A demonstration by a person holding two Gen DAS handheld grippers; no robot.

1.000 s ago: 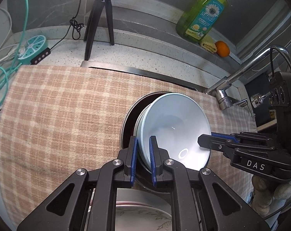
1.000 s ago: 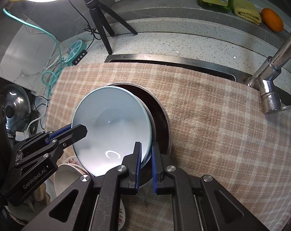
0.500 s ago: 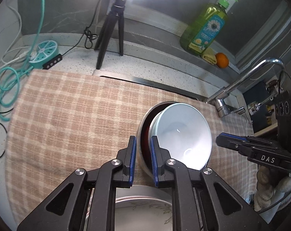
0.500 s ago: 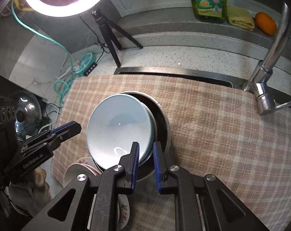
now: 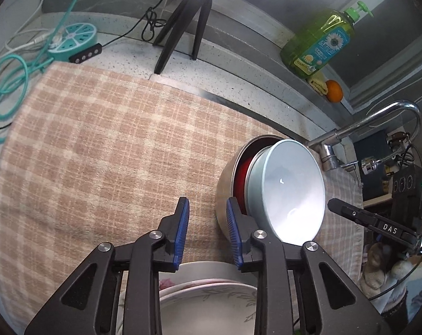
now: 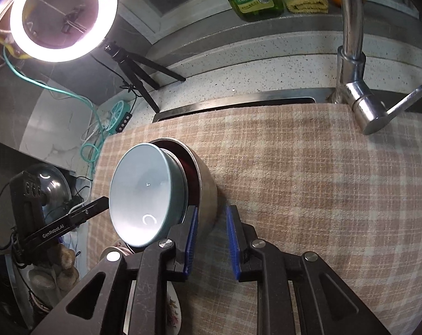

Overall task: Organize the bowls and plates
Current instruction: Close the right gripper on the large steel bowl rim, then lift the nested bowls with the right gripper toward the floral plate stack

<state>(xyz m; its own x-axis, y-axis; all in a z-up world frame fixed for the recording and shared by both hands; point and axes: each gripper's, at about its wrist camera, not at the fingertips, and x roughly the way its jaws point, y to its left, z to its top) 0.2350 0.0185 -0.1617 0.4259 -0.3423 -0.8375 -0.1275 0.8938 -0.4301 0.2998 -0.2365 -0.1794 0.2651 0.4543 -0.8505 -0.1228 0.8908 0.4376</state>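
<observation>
A pale blue bowl [image 5: 287, 189] sits nested in a steel bowl with a dark red inside [image 5: 225, 195] on the checked cloth [image 5: 99, 145]. Both show in the right wrist view too, blue bowl [image 6: 146, 192] and steel bowl [image 6: 206, 187]. My left gripper [image 5: 206, 231] is open and empty, just left of the steel bowl. My right gripper [image 6: 209, 237] is open and empty, at the steel bowl's right side. White floral plates [image 5: 211, 301] lie stacked below the left gripper.
A tap [image 6: 353, 55] stands at the back right, with a green soap bottle [image 5: 320, 44], a yellow cloth [image 6: 306, 1] and an orange [image 5: 334, 90] on the ledge. A tripod [image 5: 183, 22], a ring light [image 6: 63, 14] and teal cables [image 5: 9, 78] are at the back left.
Both grippers let go of the bowls' rims, opened and pulled back and apart. The stacked bowls stay on the cloth.
</observation>
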